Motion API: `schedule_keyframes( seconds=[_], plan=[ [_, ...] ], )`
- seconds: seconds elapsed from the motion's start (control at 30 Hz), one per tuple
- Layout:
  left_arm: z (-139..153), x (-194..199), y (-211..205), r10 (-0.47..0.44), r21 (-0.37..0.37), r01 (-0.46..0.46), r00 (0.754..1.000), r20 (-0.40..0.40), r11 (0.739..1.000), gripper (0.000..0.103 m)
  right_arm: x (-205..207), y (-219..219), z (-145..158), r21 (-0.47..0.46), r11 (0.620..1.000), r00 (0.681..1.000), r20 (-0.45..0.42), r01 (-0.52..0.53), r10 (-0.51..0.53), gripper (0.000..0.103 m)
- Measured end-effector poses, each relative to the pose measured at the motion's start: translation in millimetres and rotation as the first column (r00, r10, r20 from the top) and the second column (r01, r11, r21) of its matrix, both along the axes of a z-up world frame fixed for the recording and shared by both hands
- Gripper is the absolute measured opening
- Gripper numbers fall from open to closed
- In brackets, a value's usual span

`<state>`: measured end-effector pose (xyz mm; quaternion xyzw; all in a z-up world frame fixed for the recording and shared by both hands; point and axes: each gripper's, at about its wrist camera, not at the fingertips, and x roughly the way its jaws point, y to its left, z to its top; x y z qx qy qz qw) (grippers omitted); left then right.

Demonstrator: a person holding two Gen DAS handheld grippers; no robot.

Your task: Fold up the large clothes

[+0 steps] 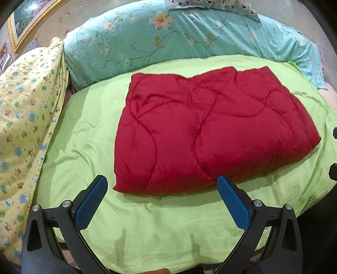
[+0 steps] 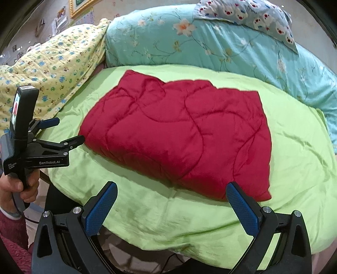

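A red quilted blanket [image 1: 206, 130] lies folded into a thick rectangle on the lime green sheet [image 1: 147, 227]; it also shows in the right wrist view [image 2: 179, 134]. My left gripper [image 1: 162, 183] is open and empty, just short of the blanket's near edge. It also shows from the side in the right wrist view [image 2: 67, 132], beside the blanket's left corner. My right gripper [image 2: 171, 189] is open and empty, just in front of the blanket's near right edge.
A teal floral duvet [image 1: 168, 35] is piled behind the green sheet [image 2: 294, 168]. A yellow printed quilt [image 1: 23, 118] lies along the left. A small blue patterned pillow [image 2: 252, 16] sits on the teal duvet. A framed picture [image 1: 27, 23] hangs at the far left.
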<state>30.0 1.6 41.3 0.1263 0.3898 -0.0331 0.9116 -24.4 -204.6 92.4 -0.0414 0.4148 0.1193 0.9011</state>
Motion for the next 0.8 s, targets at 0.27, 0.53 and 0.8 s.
schedule_keyframes(
  seconds=[0.27, 0.53, 0.8],
  plan=[
    [9, 11, 0, 0.002, -0.009, -0.002, 1.000, 0.019, 1.000, 0.103, 13, -4, 4, 0.027, 1.000, 1.000, 0.001, -0.003, 0.003, 0.103],
    [-1, 28, -1, 0.017, -0.017, -0.018, 1.000, -0.013, 1.000, 0.103, 41, -18, -11, 0.064, 0.997, 0.998, -0.043, 0.053, -0.050, 0.103],
    [-11, 41, -4, 0.025, -0.020, -0.026, 0.999, -0.046, 0.999, 0.103, 59, -19, -26, 0.052, 0.996, 0.994, -0.089, 0.075, -0.070, 0.103]
  ],
)
